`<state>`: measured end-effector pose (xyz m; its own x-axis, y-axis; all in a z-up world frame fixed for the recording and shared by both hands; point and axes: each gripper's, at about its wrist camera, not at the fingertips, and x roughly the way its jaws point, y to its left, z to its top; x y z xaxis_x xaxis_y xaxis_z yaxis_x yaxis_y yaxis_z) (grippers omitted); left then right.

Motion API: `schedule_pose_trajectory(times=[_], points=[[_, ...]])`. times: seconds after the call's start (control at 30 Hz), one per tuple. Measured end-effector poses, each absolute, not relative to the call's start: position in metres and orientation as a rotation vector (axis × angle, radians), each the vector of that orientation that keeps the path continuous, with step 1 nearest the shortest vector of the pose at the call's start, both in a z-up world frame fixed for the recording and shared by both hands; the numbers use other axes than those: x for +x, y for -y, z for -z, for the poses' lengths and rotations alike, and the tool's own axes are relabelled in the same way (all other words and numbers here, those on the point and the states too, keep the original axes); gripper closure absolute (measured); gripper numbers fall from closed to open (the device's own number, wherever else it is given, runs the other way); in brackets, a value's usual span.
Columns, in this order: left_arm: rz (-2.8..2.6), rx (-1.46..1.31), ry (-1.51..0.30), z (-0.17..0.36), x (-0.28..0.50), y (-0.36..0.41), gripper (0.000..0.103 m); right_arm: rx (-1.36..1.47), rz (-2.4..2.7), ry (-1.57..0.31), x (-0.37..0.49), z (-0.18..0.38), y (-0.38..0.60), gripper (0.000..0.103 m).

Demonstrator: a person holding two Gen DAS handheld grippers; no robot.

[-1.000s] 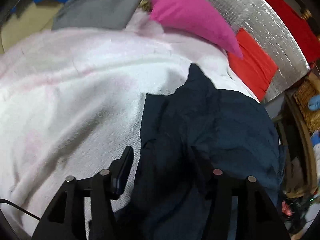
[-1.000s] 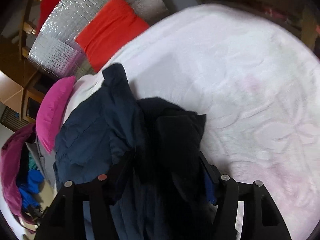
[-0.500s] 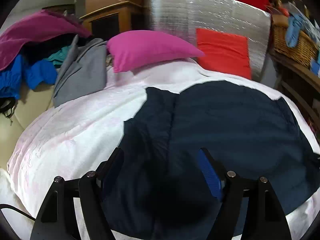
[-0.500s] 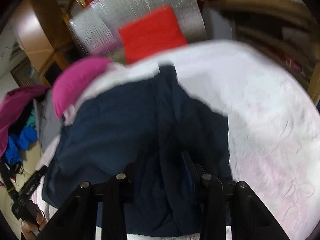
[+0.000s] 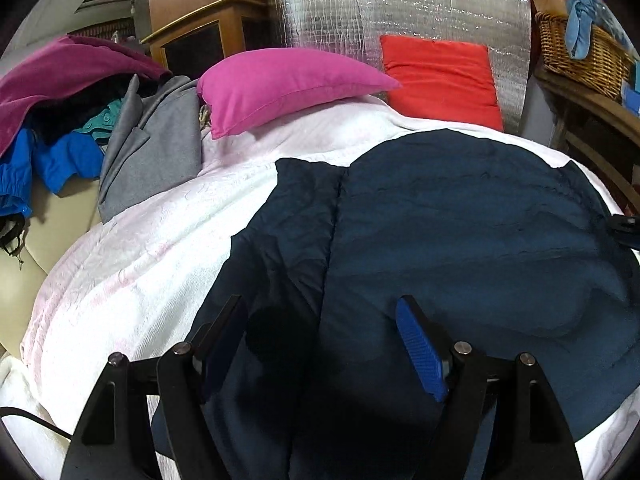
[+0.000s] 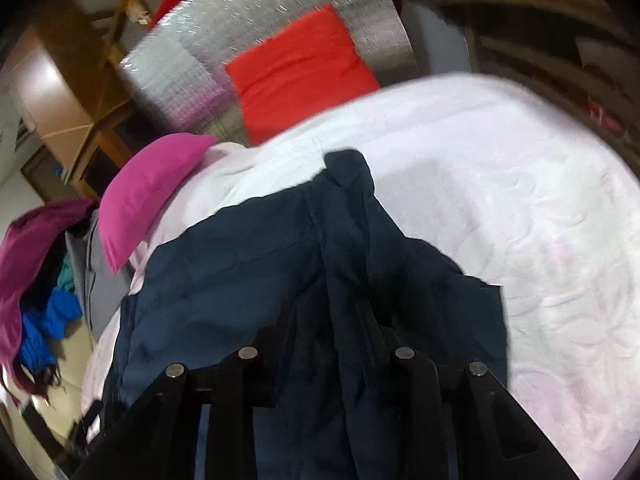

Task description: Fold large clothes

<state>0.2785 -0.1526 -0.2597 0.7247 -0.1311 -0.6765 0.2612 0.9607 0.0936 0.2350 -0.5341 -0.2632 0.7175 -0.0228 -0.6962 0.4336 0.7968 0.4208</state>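
A large navy garment (image 5: 460, 240) lies spread on the white bed cover (image 5: 132, 264). It also shows in the right wrist view (image 6: 224, 280). My left gripper (image 5: 320, 336) is open, its jaws wide apart just above the garment's near left part, holding nothing. My right gripper (image 6: 330, 328) is closed down on a raised fold of the navy garment (image 6: 348, 264) that runs up between its fingers. The fingertips are hidden in the dark cloth.
A pink pillow (image 5: 280, 84) and a red cushion (image 5: 440, 76) lie at the bed's far end against a silver foil panel (image 5: 400, 8). A grey coat (image 5: 152, 140) and a pile of clothes (image 5: 48, 120) sit at the left. A wicker basket (image 5: 580, 52) stands at the right.
The garment has been pulled out flat across the bed. My left gripper has let go of the cloth and opened wide. My right gripper has swung round, still holding its fold.
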Motion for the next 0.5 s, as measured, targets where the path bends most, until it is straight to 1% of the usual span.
schedule_pose_trajectory(times=[0.07,0.13,0.27,0.5], points=[[0.218,0.203,-0.731,0.262,0.279,0.155,0.026,0.657,0.332,-0.786,0.25,0.285,0.547,0.069],[0.215,0.22,-0.736,0.265,0.28,0.158,0.024,0.708,0.34,-0.786,0.258,0.302,0.557,0.069],[0.211,0.215,-0.78,0.272,0.286,0.157,0.017,0.695,0.359,-0.786,0.257,0.296,0.555,0.069],[0.245,0.138,-0.843,0.262,0.289,0.144,0.016,0.67,0.317,-0.745,0.218,0.273,0.538,0.069]])
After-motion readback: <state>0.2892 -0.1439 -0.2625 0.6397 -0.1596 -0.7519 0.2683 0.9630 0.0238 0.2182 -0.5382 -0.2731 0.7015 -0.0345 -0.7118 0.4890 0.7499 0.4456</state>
